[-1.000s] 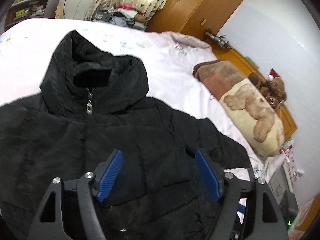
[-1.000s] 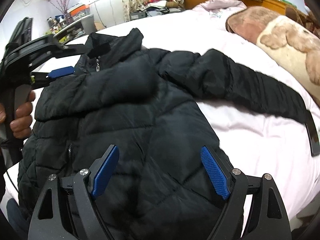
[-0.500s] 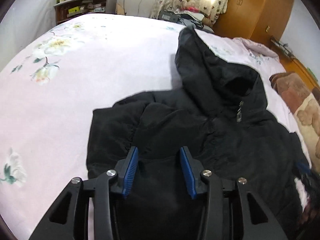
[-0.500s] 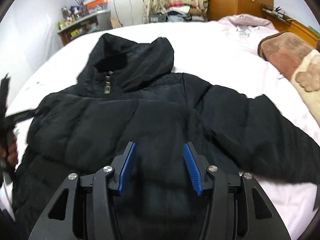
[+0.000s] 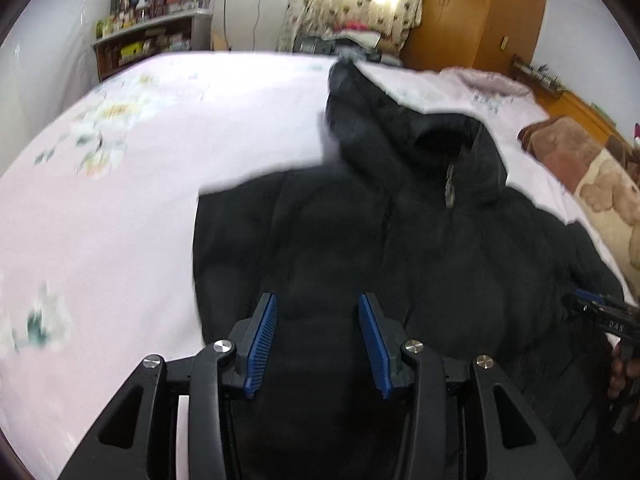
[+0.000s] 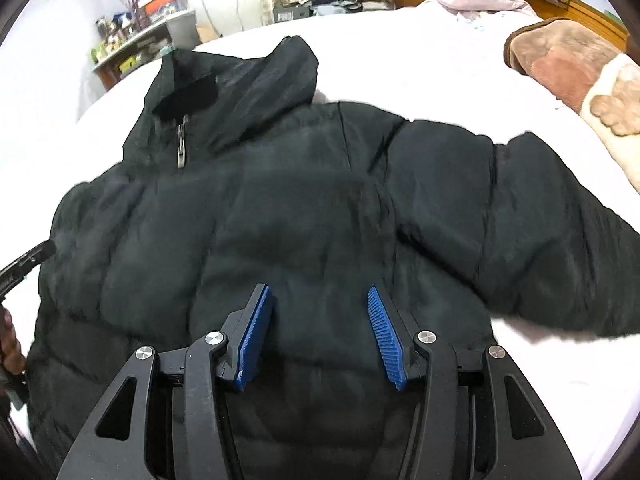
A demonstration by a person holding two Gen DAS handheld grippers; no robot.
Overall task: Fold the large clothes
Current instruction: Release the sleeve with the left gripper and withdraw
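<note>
Black jacket (image 6: 304,208) now sits between both narrowed tongs.

White letters "DAS" on the black right gripper (image 5: 596,312) at frame edge, nothing else legible

A black quilted jacket (image 6: 304,208) lies on a pale pink bedsheet (image 5: 120,208) printed with faint green and yellow flowers. At right, a brown and cream blanket (image 6: 576,72). Blue ribbed pads (image 6: 256,332) line black jaws.
</note>
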